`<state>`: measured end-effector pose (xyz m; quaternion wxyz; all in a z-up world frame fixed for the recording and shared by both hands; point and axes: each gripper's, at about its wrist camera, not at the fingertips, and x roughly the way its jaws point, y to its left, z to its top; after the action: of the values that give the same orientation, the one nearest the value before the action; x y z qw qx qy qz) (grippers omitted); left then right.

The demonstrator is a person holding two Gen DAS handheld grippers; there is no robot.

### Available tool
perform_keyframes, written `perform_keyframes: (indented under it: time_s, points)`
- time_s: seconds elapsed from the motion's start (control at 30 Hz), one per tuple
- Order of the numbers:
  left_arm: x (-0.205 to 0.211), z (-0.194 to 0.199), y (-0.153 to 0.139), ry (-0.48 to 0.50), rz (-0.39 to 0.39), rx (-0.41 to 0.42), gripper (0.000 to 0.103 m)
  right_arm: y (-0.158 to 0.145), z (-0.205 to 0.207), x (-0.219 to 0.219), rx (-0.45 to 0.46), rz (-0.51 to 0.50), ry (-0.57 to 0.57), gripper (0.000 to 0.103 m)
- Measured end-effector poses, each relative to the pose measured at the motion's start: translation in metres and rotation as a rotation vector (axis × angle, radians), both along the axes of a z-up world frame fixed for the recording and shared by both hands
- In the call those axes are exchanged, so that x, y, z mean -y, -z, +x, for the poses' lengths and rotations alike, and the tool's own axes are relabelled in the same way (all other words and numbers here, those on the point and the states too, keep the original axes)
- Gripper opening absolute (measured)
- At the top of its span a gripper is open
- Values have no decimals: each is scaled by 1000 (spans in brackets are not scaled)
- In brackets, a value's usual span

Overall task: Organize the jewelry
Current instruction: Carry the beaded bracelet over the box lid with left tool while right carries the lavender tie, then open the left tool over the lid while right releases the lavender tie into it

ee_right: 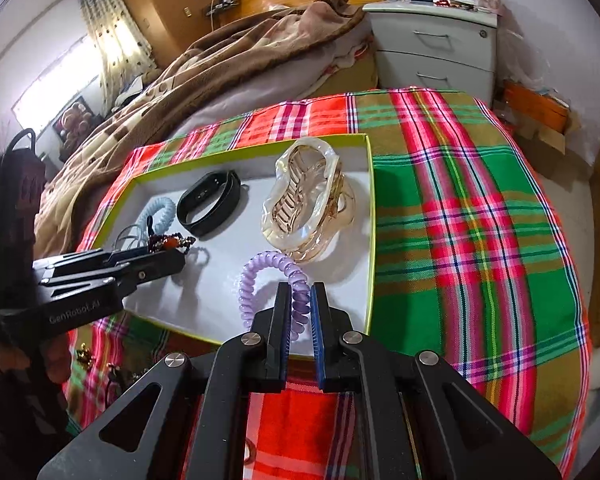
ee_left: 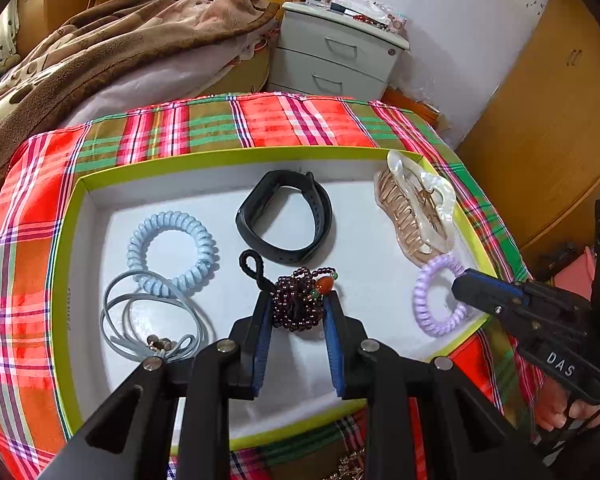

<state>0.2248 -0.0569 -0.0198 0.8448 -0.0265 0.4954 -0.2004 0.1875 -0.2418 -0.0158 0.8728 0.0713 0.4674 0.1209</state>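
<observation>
1. Two coil hair ties are counted in the tray (ee_left: pixel 66 240): one blue (ee_left: pixel 171 254) at left, one purple (ee_left: pixel 440 296) at right.
2. One black band (ee_left: pixel 284 216) and one hair claw (ee_left: pixel 418 208) are seen at upper centre and right.
3. The bead bracelet (ee_left: pixel 298 300) is clamped in the left hand-held gripper (ee_left: pixel 298 312); the purple tie is pinched by the right hand-held gripper (ee_right: pixel 300 308).

glossy dark bead bracelet (ee_left: pixel 298 304) between the left jaws; glossy plastic lilac coil tie (ee_right: pixel 274 288) between the right jaws; beneath both, matt white card tray (ee_left: pixel 364 264).

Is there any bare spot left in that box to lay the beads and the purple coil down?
Yes. The box floor is bare along its near wall, below the bead bracelet, and between the black band and purple coil tie. The left side is crowded: blue coil tie overlapping grey cord. The hair claw fills the far right corner.
</observation>
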Motion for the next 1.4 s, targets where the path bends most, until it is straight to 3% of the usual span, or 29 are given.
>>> perform_keyframes:
  time_s: [0.33, 0.97, 1.2, 1.4]
  points:
    - [1, 1, 0, -1, 7, 2, 26, -1, 5, -5, -20, -83, 8, 10]
    - [8, 2, -1, 10, 37, 10, 33, 0, 8, -7, -25, -86, 20, 10]
    - [8, 0, -1, 8, 51, 12, 39, -1, 6, -8, -21, -79, 20, 20]
    - [7, -2, -4, 9, 46, 18, 41, -4, 4, -9, -9, -88, 35, 22]
